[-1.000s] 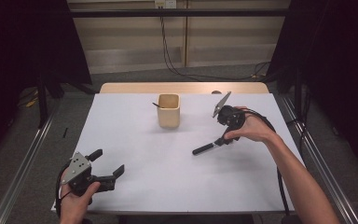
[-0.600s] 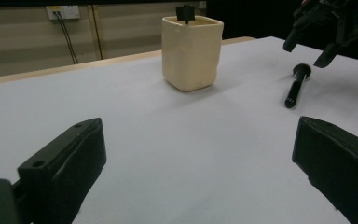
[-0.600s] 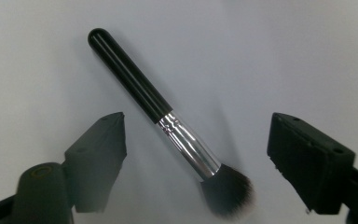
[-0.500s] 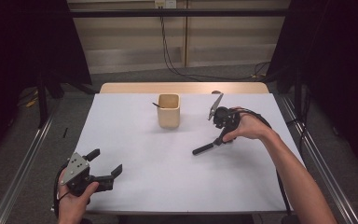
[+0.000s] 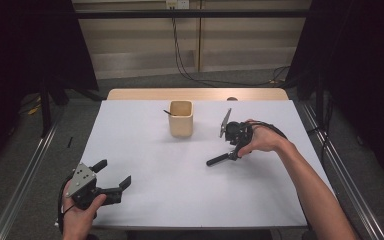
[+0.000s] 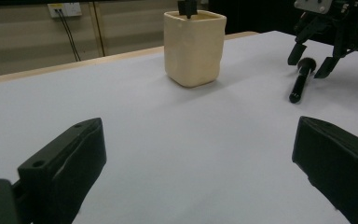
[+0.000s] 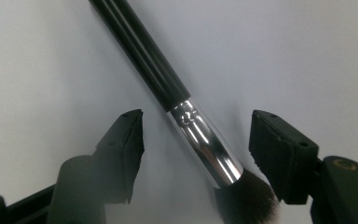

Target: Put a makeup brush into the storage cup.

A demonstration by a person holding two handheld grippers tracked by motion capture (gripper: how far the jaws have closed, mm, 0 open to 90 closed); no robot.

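From the high view I see my right gripper (image 5: pixel 234 150) lowered over the makeup brush (image 5: pixel 219 159), which lies flat on the white table cover (image 5: pixel 180 195), right of centre and a little nearer than the beige cup (image 5: pixel 181 119). The cup stands toward the far side and already has one dark-handled item (image 5: pixel 166 112) poking out at its left rim. My left gripper (image 5: pixel 111 179) sits at the near left corner, well apart from everything, jaws spread and empty. I judge the work as barely begun on this brush: it is not yet lifted, and carrying it to the cup is all still to do.

In the left gripper view, the two blunt matte-black pads (image 6: pixel 67 163) stand wide with bare table between them. The cup (image 6: pixel 195 46) looks like a squarish, soft-cornered, slightly uneven ceramic. Far right, the brush (image 6: pixel 300 81) lies with its rounded handle end toward me, under the right gripper (image 6: pixel 313 63).

In the right gripper view, the jaws have just been closing and straddle the brush without touching it; a gap shows on each side. The brush (image 7: pixel 168 88) has a glossy black round handle, a polished silver ferrule and dark soft bristles at the near end, lying diagonally between the pads (image 7: pixel 279 149).
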